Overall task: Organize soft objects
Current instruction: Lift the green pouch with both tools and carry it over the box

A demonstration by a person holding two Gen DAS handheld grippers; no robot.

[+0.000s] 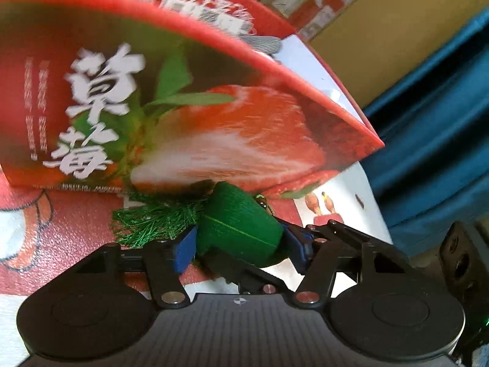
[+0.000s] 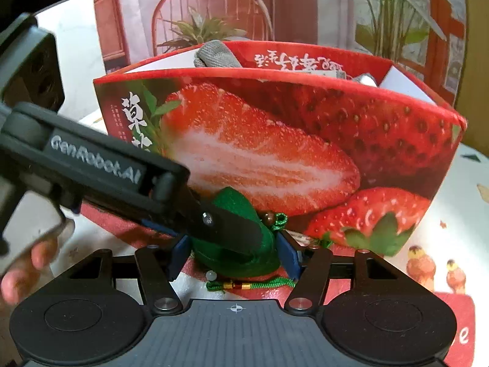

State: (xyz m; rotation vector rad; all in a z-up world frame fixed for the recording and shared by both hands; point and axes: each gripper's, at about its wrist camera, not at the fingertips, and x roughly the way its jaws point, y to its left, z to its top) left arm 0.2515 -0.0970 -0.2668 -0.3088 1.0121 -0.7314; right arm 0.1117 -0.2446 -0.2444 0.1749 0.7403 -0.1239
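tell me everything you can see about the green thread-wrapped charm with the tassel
The green charm is a plump, wedge-like ornament wound in shiny green thread, soft-looking. A frayed green tassel fans from one end; a knotted cord with brown, white and gold beads trails from it. It lies on the printed tablecloth right against the base of the strawberry box. The left gripper and right gripper both straddle it, blue pads at its sides.
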